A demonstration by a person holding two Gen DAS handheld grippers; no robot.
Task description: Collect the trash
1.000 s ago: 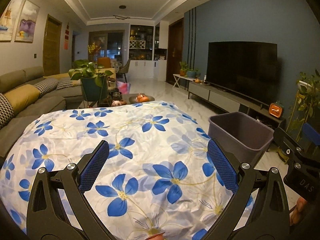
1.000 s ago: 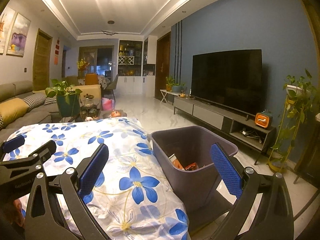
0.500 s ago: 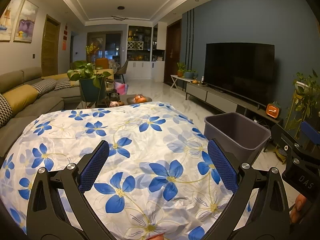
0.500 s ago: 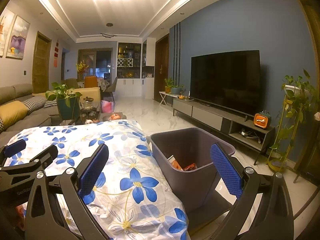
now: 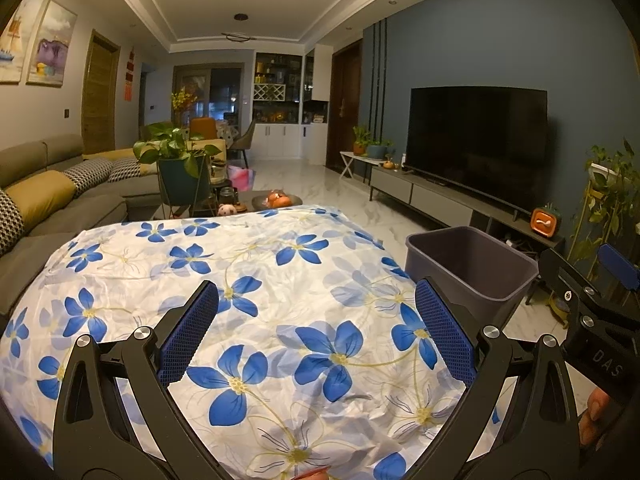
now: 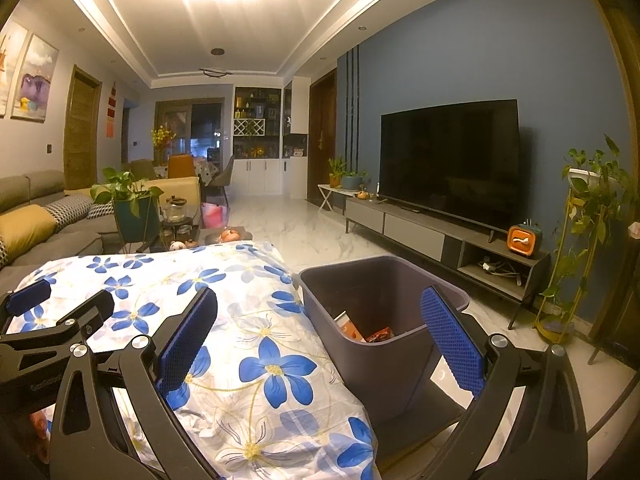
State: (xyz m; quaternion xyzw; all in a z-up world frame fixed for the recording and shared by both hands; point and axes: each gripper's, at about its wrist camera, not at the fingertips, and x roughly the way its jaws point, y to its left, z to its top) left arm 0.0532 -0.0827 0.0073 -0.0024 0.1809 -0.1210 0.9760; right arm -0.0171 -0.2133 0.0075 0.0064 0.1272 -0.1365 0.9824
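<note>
A dark grey trash bin [image 6: 384,312] stands on the floor right of a table under a white cloth with blue flowers [image 6: 240,320]. Orange and red wrappers [image 6: 364,330] lie in its bottom. The bin also shows in the left wrist view [image 5: 472,268]. My left gripper [image 5: 316,332] is open and empty above the cloth [image 5: 240,300]. My right gripper [image 6: 318,336] is open and empty, held over the cloth's right edge and the bin's near rim. No loose trash shows on the cloth.
A grey sofa [image 5: 60,208] with cushions runs along the left. A TV [image 6: 448,164] on a low cabinet [image 6: 440,236] lines the right wall. A potted plant on a stand [image 6: 584,240] is far right. A small table with a plant [image 5: 180,176] stands beyond the cloth.
Both grippers have drawn back and up a little, so the cloth and bin sit slightly lower and farther in view. Both stay open and empty.
</note>
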